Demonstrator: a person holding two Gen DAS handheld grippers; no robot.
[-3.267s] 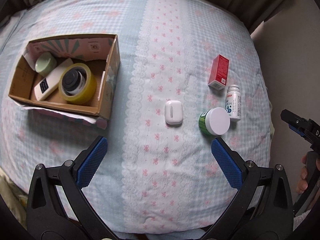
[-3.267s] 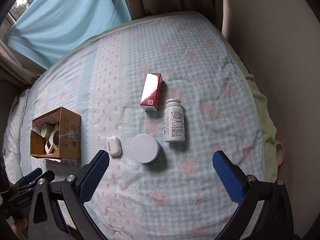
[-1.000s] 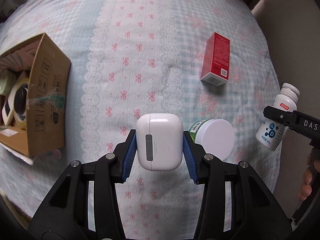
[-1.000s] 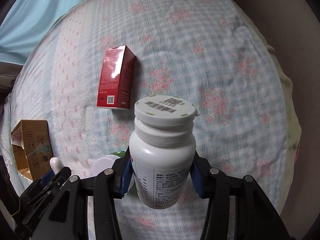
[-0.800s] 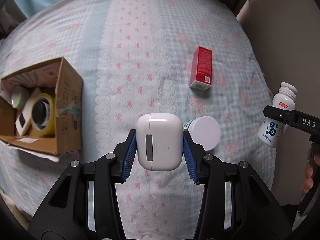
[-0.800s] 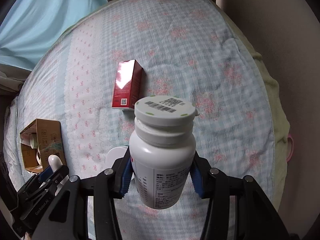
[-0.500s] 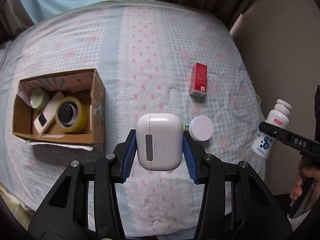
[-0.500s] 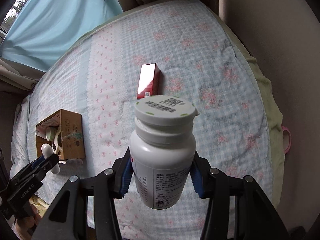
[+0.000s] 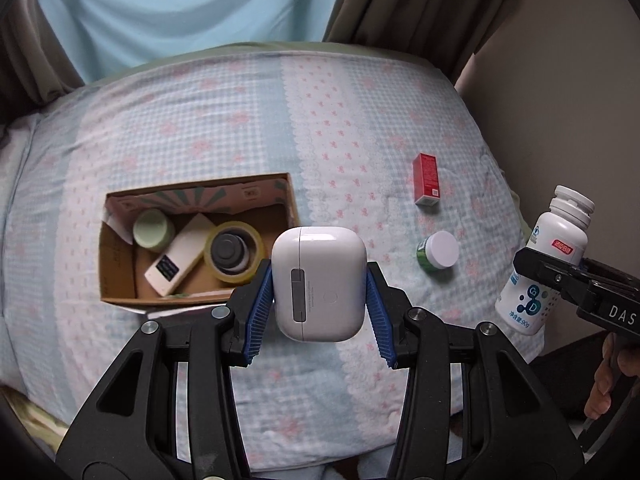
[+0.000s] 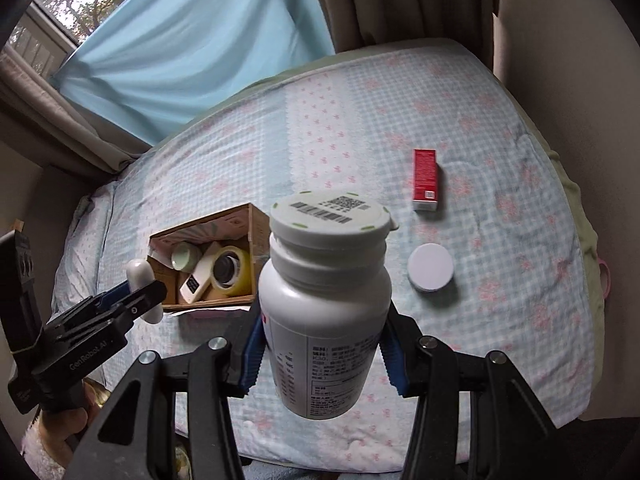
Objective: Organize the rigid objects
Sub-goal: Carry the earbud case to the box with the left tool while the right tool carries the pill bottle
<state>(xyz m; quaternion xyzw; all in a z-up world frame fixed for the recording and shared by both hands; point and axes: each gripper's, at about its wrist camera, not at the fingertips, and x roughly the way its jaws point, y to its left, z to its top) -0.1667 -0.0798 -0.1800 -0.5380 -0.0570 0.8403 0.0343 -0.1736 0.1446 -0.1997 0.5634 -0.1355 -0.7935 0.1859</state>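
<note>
My left gripper (image 9: 319, 304) is shut on a white earbud case (image 9: 319, 283), held high above the bed. My right gripper (image 10: 324, 354) is shut on a white pill bottle (image 10: 325, 312) with a barcode on its cap; that bottle (image 9: 548, 268) also shows at the right edge of the left wrist view. An open cardboard box (image 9: 120, 280) lies on the bed at the left, holding a tape roll (image 9: 232, 251), a pale green jar (image 9: 153, 229) and a white flat item (image 9: 180, 260). A red carton (image 9: 426, 179) and a green jar with a white lid (image 9: 438, 250) lie on the blanket.
The bed has a blue checked blanket (image 9: 200, 128) with pink flowers. Blue and brown curtains (image 10: 192, 48) hang behind it, and a beige wall (image 10: 568, 40) stands at the right. A person's fingers (image 9: 606, 380) hold the right gripper's handle.
Both grippers rose well above the bed with the case and the bottle still held. The view widened and swung left, so the box now lies nearer the middle.
</note>
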